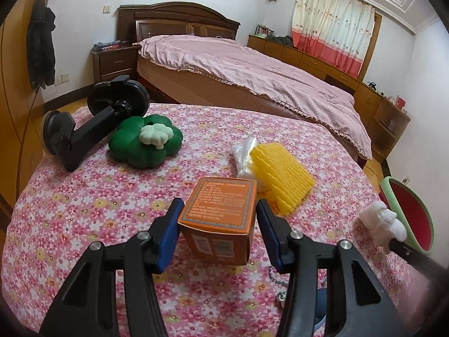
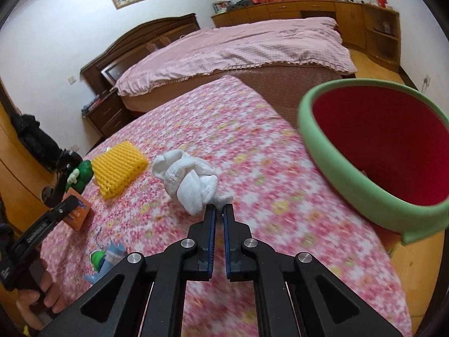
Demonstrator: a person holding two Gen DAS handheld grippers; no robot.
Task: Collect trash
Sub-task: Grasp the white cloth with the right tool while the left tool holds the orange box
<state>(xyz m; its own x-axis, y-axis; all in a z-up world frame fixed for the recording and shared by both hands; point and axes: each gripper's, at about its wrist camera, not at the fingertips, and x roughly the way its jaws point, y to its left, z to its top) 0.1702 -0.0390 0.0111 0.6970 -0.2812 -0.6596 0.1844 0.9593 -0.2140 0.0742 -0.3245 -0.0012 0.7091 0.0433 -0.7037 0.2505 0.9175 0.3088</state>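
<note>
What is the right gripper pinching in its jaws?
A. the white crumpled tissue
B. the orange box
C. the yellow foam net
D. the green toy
A. In the right wrist view the right gripper has its jaws closed on a corner of the white crumpled tissue, which sits just beyond the tips, near the green and red bin.

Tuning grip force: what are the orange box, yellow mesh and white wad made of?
Orange box: looks like printed cardboard, slight sheen, folded edges and flap.
Yellow mesh: probably soft foam netting, matte, open lattice cells.
White wad: soft woven cloth or thick tissue, matte, knotted folds; cannot tell which.
</note>
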